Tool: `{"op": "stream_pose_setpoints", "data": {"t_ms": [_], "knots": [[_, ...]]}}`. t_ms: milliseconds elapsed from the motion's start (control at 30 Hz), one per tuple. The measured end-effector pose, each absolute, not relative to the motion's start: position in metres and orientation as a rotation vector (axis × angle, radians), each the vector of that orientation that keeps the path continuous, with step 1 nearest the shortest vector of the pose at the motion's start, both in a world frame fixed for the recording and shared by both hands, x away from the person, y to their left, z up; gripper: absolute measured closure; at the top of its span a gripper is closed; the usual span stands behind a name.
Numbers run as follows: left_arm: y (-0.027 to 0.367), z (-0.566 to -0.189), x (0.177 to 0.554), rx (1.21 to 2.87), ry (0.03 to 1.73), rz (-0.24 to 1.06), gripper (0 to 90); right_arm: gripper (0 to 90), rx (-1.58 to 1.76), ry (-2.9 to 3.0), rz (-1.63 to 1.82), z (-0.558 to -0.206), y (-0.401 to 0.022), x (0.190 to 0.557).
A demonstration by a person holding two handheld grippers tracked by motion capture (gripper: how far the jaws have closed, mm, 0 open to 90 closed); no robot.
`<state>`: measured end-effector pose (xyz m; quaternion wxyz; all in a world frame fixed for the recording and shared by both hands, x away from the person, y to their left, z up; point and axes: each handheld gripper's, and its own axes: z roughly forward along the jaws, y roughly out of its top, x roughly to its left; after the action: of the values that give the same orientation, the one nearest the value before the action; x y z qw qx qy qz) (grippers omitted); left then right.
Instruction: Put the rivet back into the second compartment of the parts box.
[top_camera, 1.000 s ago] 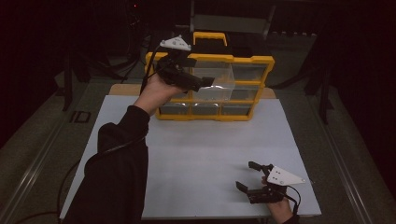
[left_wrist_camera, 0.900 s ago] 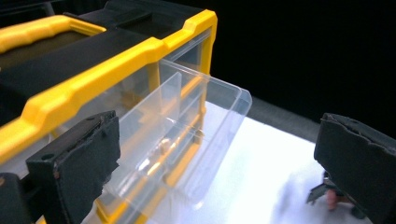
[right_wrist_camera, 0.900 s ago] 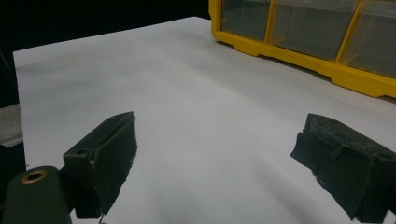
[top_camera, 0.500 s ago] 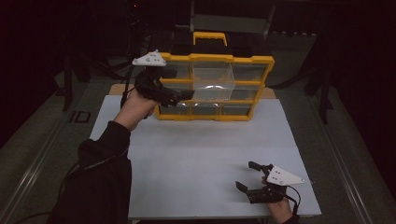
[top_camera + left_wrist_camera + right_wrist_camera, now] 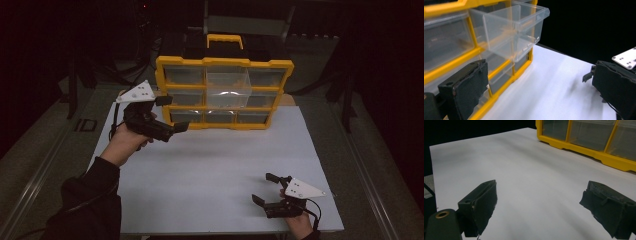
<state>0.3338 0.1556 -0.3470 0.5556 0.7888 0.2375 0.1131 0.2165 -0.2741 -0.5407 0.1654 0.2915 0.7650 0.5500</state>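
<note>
A yellow drawer organizer (image 5: 223,62) stands upright at the back of the white table (image 5: 210,170). Its clear upper middle drawer (image 5: 228,86) is pulled out toward me; the same drawer (image 5: 516,27) juts from the yellow frame (image 5: 451,62) in the left gripper view. My left gripper (image 5: 172,114) hovers open to the left of the organizer's lower rows, holding nothing. My right gripper (image 5: 264,188) rests open near the table's front right. In the left gripper view the left gripper (image 5: 539,75) has its jaws wide apart. The right gripper (image 5: 541,192) frames bare table, with the organizer (image 5: 586,135) beyond.
A black case with a yellow handle (image 5: 225,40) stands behind the organizer. The surroundings of the table are dark. In the left gripper view the right gripper's grey plate (image 5: 626,58) shows at the far right.
My left gripper has drawn back from the pulled-out drawer, moving left and down toward the near side. The drawer stays out. The right gripper has not moved.
</note>
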Motion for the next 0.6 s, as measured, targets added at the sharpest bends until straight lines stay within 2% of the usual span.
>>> {"op": "stream_pose_setpoints", "data": {"t_ms": [600], "knots": [[0.188,-0.406,0.292,1.823,0.593,0.320,0.0,11.0,0.828,2.162,1.568,-0.538,-0.276,0.216]]}}
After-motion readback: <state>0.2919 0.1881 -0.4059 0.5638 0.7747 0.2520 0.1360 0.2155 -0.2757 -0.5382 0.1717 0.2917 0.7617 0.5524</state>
